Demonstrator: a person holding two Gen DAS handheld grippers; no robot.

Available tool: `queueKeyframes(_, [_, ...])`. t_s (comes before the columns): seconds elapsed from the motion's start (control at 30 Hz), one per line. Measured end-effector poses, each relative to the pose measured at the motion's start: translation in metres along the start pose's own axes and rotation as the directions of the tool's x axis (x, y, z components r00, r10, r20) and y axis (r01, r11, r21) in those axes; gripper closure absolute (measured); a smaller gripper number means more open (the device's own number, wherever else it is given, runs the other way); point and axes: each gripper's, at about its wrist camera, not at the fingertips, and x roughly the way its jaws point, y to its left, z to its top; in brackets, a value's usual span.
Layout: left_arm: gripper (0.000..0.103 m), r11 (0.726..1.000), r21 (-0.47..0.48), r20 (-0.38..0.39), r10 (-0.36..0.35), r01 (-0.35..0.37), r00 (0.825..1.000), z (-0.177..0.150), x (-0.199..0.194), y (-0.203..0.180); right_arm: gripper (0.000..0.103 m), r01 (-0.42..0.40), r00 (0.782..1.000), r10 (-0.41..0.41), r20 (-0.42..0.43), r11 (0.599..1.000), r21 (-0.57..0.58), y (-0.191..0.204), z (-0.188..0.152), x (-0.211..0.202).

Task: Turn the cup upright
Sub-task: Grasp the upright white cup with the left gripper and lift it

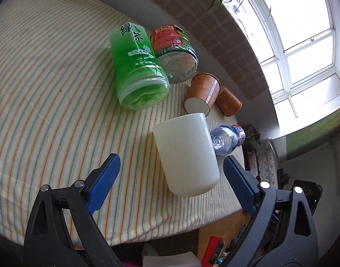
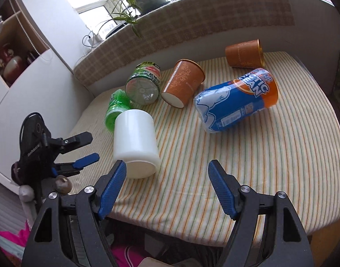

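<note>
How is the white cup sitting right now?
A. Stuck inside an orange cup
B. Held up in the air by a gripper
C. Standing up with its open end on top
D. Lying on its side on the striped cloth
D. The white cup lies tipped over on the striped cloth, and neither gripper holds it.

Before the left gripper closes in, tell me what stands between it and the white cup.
Nothing visible does. The left gripper is open, and the white cup lies on its side on the striped cloth, just ahead between the blue fingers. The blue-labelled bottle lies beyond the cup, not in the path.
</note>
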Motion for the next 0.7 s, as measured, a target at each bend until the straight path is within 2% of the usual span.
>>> queueKeyframes(0.1, [0.012,0.997,-0.070,-0.017,-0.019,0.018,1.000,0.006,0.014,0.000,0.027,0.009,1.000,-0.009,0.013,0.999,0.033,-0.014,-0.009,-0.010])
queueKeyframes(0.3, [0.015,0.991,-0.134,-0.057,-0.037,0.029,0.998,0.012,0.042,-0.006,0.027,0.035,0.999,-0.036,0.012,0.997,0.065,-0.031,-0.022,-0.019])
queueKeyframes(0.57, [0.021,0.988,-0.156,-0.094,-0.029,0.014,0.995,0.010,0.066,-0.010,0.027,0.059,0.998,-0.061,0.021,0.997,0.058,-0.037,-0.024,-0.020])
queueKeyframes(0.7, [0.025,0.991,-0.136,-0.093,-0.009,-0.004,0.996,0.011,0.070,-0.013,0.027,0.062,0.998,-0.063,0.015,0.996,0.066,-0.041,-0.028,-0.019])
